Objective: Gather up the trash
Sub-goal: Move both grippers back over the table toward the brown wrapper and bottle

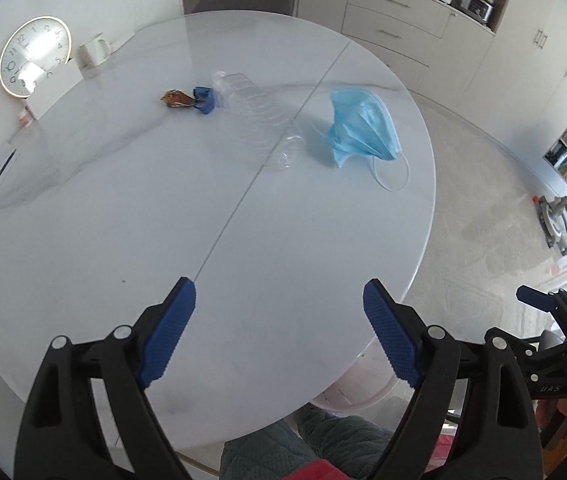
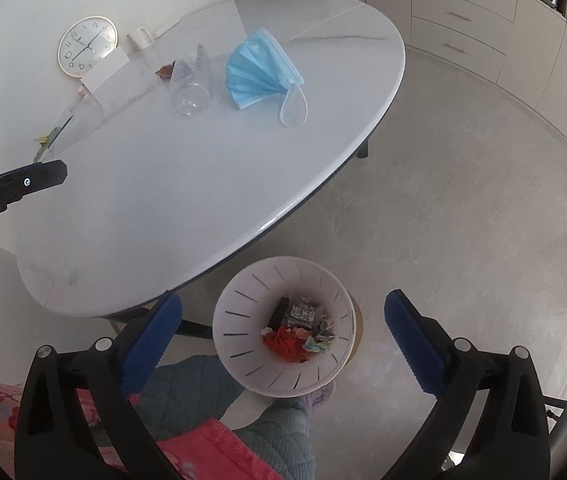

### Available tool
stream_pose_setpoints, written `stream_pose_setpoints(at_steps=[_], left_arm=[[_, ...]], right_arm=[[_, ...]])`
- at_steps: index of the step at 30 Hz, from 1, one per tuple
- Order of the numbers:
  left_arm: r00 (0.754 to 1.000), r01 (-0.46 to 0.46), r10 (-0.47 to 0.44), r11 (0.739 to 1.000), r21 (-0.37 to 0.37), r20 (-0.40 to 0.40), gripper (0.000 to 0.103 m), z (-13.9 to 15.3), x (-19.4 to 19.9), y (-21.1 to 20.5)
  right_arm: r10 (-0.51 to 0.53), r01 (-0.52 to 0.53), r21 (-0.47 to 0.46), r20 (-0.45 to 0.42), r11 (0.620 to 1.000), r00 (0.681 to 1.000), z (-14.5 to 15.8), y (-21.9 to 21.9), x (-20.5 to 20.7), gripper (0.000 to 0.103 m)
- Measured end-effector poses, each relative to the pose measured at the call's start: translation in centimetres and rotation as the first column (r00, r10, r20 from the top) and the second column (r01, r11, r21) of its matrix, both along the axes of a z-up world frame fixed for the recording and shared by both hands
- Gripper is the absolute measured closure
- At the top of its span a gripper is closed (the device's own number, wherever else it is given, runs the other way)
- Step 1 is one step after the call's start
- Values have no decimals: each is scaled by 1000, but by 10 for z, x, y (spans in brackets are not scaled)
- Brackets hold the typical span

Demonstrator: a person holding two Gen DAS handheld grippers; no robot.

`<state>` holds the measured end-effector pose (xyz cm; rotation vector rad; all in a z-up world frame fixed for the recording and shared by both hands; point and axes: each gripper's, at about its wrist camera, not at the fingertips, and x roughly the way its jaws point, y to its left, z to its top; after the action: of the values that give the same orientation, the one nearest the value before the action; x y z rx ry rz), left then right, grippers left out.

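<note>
The left gripper (image 1: 279, 300) hangs spread wide and empty over the near part of the white table (image 1: 123, 220), with the crumpled blue face mask (image 1: 363, 128) well ahead and to its right, beside a clear plastic bottle (image 1: 259, 120) lying on its side. The right gripper (image 2: 283, 320), also wide and empty, hovers above the white bin (image 2: 239, 320) on the floor, which holds scraps.

Table (image 1: 123, 200): glossy, smooth white top. Bottle (image 1: 255, 112): clear ribbed plastic. Mask (image 1: 359, 128): pleated blue cloth, matt. Bin (image 2: 239, 320): white matt plastic. Pads (image 1: 171, 332): blue textured rubber-like. Floor (image 2: 463, 200): matt, mottled.
</note>
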<state>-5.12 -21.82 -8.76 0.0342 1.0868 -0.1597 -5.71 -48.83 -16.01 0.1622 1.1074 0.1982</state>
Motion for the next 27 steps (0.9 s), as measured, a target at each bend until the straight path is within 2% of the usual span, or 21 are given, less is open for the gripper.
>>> stream_pose_setpoints(at_steps=[4, 12, 21, 27], left_arm=[[999, -37, 37, 999, -4, 37, 11, 14, 9, 22], [995, -85, 85, 996, -14, 48, 8, 23, 39, 57], [996, -72, 72, 997, 6, 43, 8, 18, 86, 87], [996, -72, 72, 997, 2, 55, 8, 11, 128, 108]], right_arm=[[-26, 26, -1, 46, 1000, 999, 23, 0, 15, 2], [-49, 47, 27, 78, 999, 996, 45, 20, 50, 2], [-15, 13, 21, 95, 1000, 995, 58, 66, 98, 2], [46, -46, 1, 106, 999, 993, 66, 109, 139, 2]])
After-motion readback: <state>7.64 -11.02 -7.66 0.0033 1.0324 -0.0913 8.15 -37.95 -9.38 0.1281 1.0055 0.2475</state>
